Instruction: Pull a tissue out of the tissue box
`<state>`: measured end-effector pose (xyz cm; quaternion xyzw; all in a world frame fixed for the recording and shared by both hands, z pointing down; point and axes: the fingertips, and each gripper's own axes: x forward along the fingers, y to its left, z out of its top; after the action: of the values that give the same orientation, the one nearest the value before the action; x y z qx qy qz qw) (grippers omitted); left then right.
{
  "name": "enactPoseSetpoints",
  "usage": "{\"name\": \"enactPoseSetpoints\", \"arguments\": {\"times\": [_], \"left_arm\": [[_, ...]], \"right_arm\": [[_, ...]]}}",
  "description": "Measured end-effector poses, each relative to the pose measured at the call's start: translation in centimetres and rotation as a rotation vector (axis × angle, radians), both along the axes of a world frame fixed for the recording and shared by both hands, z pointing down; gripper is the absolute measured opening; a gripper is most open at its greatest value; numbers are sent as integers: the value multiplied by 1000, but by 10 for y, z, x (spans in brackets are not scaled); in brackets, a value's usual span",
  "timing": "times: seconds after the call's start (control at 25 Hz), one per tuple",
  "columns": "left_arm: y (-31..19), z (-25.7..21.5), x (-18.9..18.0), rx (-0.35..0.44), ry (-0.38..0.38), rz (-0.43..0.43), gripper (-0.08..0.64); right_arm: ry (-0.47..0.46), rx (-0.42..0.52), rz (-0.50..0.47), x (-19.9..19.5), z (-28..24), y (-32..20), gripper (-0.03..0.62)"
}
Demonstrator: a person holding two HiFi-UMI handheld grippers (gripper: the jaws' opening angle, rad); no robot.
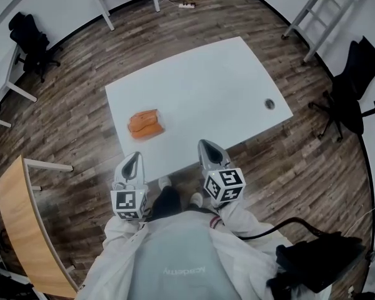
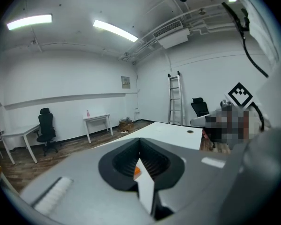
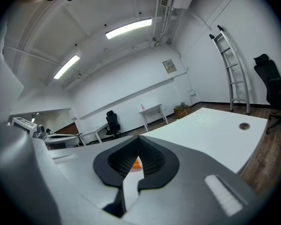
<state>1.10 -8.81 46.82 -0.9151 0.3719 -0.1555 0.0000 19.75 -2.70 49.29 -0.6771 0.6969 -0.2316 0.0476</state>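
left hand-held gripper (image 1: 136, 157) and right hand-held gripper (image 1: 204, 144), both pressed together, hover at table (image 1: 225, 80) edge near tissue box (image 1: 145, 124).

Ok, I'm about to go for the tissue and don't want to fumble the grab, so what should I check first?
1. Tissue box lies flat on the white table, fully in the head view: ok.
2. Only bare tabletop between the box and both grippers: ok.
3. Left gripper jaws apart for a pinch: not ok, they are together with nothing between them.
4. Right gripper jaws apart: not ok, shut and empty.
5. A tissue sticking out of the box to pinch: cannot tell, too small to see.
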Motion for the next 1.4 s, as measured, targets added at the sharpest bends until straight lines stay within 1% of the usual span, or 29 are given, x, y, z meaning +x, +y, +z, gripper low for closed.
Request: {"name": "enactPoseSetpoints", "arguments": {"times": [0.28, 0.52, 0.92, 1.24, 1.4], "left_arm": [[-22, 1, -8, -9, 20, -13, 0], [-46, 9, -20, -33, 23, -20, 0], [-99, 11, -36, -54, 62, 6, 0], [-131, 12, -40, -63, 99, 41, 0], [-140, 15, -46, -75, 116, 55, 0]], "right_arm": [[14, -17, -18, -10, 1, -21, 2], [21, -34, -25, -22, 2, -45, 2], [57, -46, -22, -47, -8, -97, 2], [91, -81, 13, -54, -8, -119, 2], [107, -90, 18, -64, -10, -129, 2]]}}
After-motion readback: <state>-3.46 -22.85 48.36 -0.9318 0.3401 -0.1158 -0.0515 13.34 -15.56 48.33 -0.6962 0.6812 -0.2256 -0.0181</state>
